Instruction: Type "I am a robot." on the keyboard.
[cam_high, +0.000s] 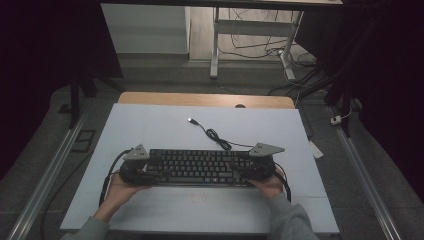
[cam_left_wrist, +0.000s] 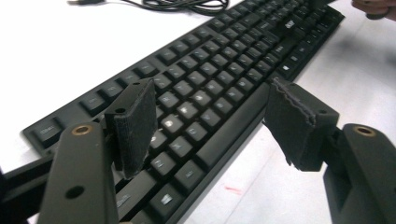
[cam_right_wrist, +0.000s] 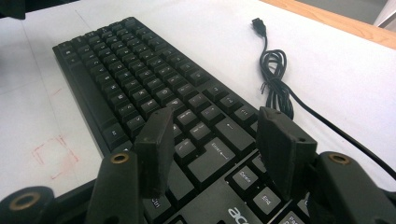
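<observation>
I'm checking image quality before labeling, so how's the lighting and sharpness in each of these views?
High view: dim, dark corners, keyboard soft. Left gripper view: white table nearly overexposed, glare on some keys, the near jaws in focus. Right gripper view: even light, keyboard legends readable, cable crisp.

Matt black plastic keyboard, wooden table edge

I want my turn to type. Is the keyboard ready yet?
Not yet. The keyboard lies flat on the white board. Now the left tongs and right tongs hang open over its two ends, gripping nothing. Left to do: its cable lies loose, plug unconnected.
</observation>
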